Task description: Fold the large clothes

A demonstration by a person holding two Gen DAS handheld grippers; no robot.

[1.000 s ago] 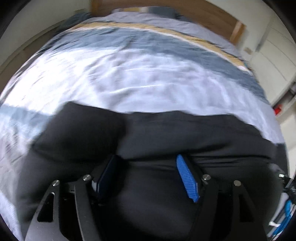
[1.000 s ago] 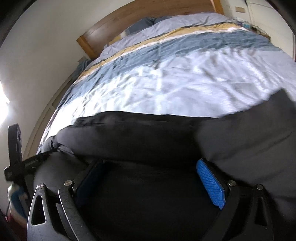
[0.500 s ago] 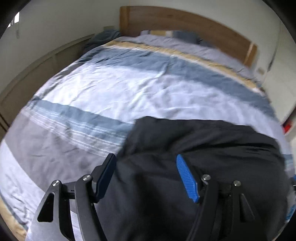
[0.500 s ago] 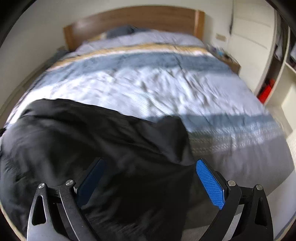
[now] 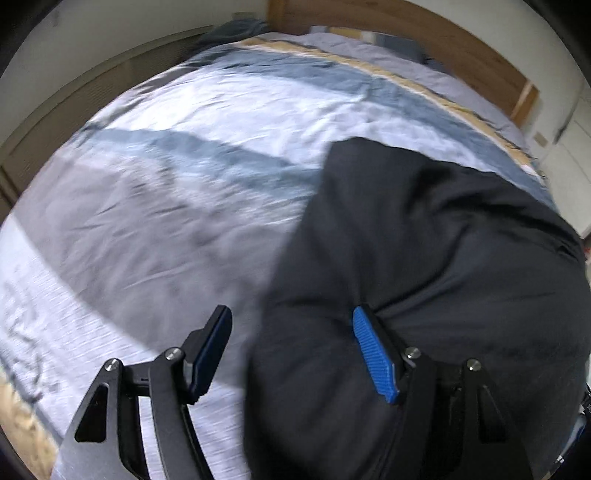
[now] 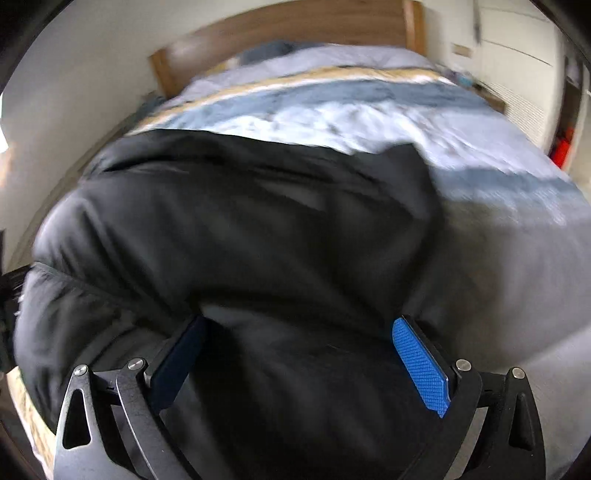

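Note:
A large black garment (image 5: 424, 258) lies spread on the striped bed cover; it also fills the near half of the right wrist view (image 6: 258, 240). My left gripper (image 5: 291, 350) is open over the garment's left edge, its right blue pad (image 5: 373, 358) against the cloth and its left pad over the bedding. My right gripper (image 6: 299, 358) is open over the garment near its right edge, with black cloth between the jaws. Neither holds the cloth.
The bed cover (image 5: 184, 166) has blue, white, grey and tan stripes (image 6: 369, 107). A wooden headboard (image 6: 295, 26) stands at the far end. A wall panel (image 5: 74, 103) runs along the left. White cupboards (image 6: 517, 74) and a red item (image 6: 561, 151) stand right.
Both grippers have swung outward from the garment's middle toward its side edges. The left view now shows bedding at left; the right view shows bedding at right. Jaws stay open.

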